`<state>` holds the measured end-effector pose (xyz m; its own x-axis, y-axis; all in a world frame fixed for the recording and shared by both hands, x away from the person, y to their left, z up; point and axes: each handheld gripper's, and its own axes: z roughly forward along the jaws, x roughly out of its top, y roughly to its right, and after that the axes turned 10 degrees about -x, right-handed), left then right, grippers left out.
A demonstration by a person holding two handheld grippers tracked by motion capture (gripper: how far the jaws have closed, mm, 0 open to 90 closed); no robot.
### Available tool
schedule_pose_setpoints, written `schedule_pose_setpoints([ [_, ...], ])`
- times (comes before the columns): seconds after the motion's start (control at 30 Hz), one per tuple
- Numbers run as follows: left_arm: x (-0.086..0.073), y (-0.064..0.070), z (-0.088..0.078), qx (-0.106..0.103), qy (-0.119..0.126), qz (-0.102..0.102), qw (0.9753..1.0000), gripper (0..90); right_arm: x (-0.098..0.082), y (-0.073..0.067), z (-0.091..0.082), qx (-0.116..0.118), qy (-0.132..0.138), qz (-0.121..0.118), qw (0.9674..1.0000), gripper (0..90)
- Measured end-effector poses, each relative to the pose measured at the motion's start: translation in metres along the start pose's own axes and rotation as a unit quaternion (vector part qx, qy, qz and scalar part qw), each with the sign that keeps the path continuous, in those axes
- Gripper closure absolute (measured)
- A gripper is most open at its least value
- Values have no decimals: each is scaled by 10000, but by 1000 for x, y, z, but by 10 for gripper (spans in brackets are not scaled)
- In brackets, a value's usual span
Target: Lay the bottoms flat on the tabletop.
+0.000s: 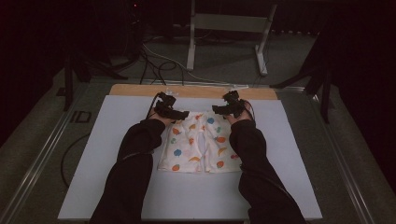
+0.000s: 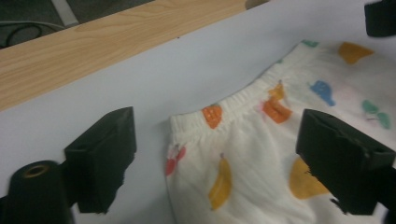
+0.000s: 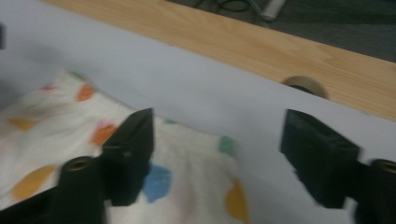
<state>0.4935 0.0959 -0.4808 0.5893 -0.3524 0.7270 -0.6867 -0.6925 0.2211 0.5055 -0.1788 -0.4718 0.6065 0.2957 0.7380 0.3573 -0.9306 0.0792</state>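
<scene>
A pair of white shorts (image 1: pixel 198 144) printed with coloured fruit lies flat on the white board (image 1: pixel 112 140), waistband at the far end. My left gripper (image 1: pixel 181 114) is at the waistband's far left corner. In the left gripper view its jaws (image 2: pixel 219 140) stand wide apart over that corner of the shorts (image 2: pixel 261 154), and the pads are not pressing on the cloth. My right gripper (image 1: pixel 216 110) is at the far right corner. Its jaws (image 3: pixel 224 144) are also spread open above the shorts (image 3: pixel 187 163), with the cloth's edge lying between them.
The white board rests on a wooden tabletop (image 1: pixel 140 90) whose bare strip shows along the far edge. Beyond it, cables (image 1: pixel 154 65) trail on the floor beside a metal stand (image 1: pixel 229 28). Dark-sleeved forearms flank the shorts on both sides.
</scene>
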Motion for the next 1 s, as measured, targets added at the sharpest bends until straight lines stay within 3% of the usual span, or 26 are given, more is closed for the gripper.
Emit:
schedule_pose_setpoints([
  [0.07,1,3,-5,-150,-1,55,9999,80,1,-2,-4,202,50,-65,9998,174],
  [0.17,-1,9,-13,-366,18,137,9992,32,1,-7,-8,290,63,-189,9994,146],
  [0.3,-6,17,-22,-486,56,234,9985,19,-3,-14,-16,383,153,-308,9987,149],
  [0.4,-16,26,-35,-715,70,363,9968,18,-7,-19,-21,402,194,-421,9981,151],
  [0.77,-29,36,-63,-991,88,667,9928,19,-12,-29,-40,676,400,-525,9955,157],
  [0.8,-31,38,-71,-1074,122,776,9911,18,-13,-31,-47,760,424,-584,9945,150],
  [1.0,-38,43,-78,-1266,213,835,9882,7,-22,-36,-59,897,511,-736,9919,145],
])
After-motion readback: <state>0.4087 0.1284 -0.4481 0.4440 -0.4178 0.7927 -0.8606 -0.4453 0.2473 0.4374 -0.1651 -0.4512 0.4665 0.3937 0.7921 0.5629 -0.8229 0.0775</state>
